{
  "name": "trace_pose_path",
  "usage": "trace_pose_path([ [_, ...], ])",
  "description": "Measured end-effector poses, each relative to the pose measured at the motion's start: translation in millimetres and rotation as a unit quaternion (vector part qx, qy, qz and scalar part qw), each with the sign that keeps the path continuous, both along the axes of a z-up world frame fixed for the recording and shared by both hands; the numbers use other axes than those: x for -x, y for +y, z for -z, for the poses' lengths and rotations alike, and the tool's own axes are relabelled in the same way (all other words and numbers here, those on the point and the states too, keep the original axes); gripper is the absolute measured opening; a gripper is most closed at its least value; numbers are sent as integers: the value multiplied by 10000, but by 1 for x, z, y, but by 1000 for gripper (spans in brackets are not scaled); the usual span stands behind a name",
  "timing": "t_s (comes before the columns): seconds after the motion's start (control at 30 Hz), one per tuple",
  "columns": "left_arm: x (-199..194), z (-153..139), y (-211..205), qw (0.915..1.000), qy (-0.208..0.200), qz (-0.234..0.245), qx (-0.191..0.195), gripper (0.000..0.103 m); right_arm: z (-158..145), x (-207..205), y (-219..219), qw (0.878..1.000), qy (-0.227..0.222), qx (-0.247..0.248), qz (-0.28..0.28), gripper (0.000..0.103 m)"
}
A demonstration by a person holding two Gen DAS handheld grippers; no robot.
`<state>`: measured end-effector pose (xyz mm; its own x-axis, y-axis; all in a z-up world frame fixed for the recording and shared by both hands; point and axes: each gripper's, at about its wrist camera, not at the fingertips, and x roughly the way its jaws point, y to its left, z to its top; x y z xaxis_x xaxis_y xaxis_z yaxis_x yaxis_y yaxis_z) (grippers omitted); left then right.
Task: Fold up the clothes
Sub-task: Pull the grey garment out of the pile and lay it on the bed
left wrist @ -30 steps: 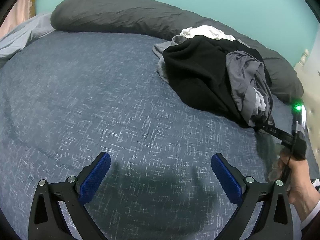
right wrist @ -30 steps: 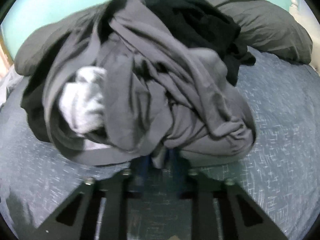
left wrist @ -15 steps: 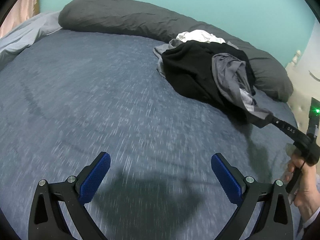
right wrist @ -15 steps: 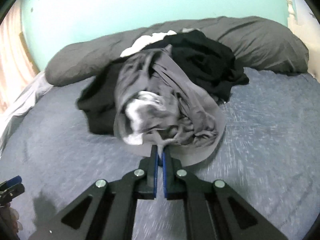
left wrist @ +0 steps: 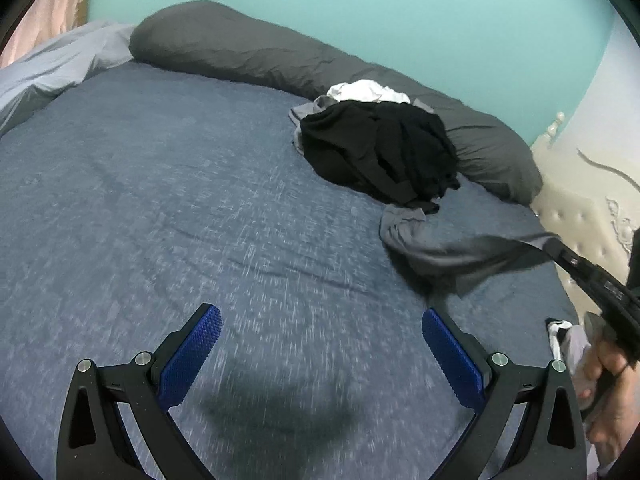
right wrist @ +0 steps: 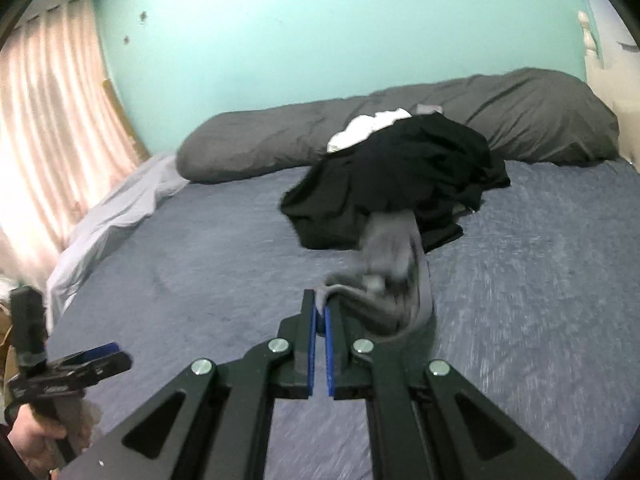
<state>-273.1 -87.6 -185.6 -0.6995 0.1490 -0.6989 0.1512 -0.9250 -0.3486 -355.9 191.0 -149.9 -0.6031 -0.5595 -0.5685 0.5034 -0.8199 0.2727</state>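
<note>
While the right gripper [right wrist: 320, 312] clamps a grey garment [right wrist: 394, 276], the left gripper [left wrist: 322, 330] gapes empty — black clothes [left wrist: 380, 152] and a pillow [left wrist: 256, 52] lie beyond.

A wide bed [left wrist: 168, 208] covered in a blue-grey flecked sheet carries everything here. Along its far edge, from about eleven to two o'clock, lies a long dark grey bolster pillow [left wrist: 248, 52], with a pale grey sheet [left wrist: 52, 72] bunched at ten o'clock. At one o'clock a pile of black clothes [left wrist: 384, 148] rests against the pillow, a white garment [left wrist: 368, 91] on its far side, and a grey garment [left wrist: 432, 240] trails off the pile toward three o'clock.
</note>
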Motion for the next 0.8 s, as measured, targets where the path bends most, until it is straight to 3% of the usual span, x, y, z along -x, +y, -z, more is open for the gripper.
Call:
trace_pose_path([
  [0.23,-60,-24,6,9996,160,135,-187,103,-61,-95,10,9984,152,238,-496,3],
  [0.37,-90,-23,12,9990,180,265,-327,103,-72,-139,20,9963,44,369,-769,3],
  [0.43,-102,-12,16,9985,113,355,-403,103,-60,-157,28,9959,-185,383,-795,3],
  [0.57,-121,16,26,9983,-56,490,-317,103,-5,-185,46,9934,-680,605,-704,3],
  [0.8,-131,70,38,9984,-194,500,-178,103,78,-200,60,9921,-979,716,-309,3],
])
